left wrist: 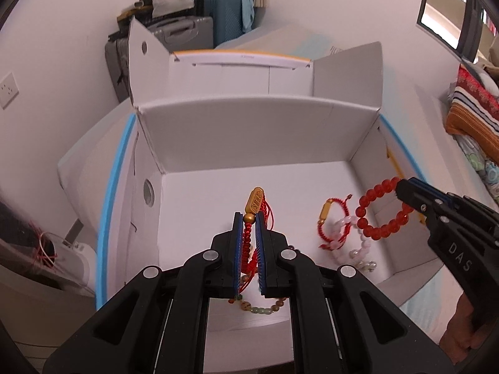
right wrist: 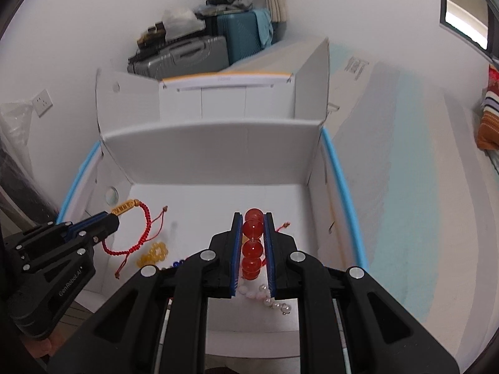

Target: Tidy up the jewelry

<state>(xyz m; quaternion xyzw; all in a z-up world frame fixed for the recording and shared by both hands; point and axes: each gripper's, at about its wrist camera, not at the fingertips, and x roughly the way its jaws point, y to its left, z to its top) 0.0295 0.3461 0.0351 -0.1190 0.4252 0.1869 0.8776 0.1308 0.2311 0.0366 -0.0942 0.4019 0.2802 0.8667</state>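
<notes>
Red bead bracelet (right wrist: 252, 246) clamped in right hand-held gripper (right wrist: 253, 218).

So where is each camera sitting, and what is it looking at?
Left wrist: sits on the left gripper, looking down into the white box; it's shut on a red cord bracelet, right gripper alongside.
Right wrist: sits on the right gripper, same box; it's shut on a red bead bracelet, left gripper alongside.
Shared: box, both bracelets, suitcases.

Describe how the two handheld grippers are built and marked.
Both are matte black plastic. The left gripper and right gripper have flat fingers lined with ribbed blue pads, round silver bolts at the linkage pivots, and white lettering on the bodies. No cables or sleeves show.
</notes>
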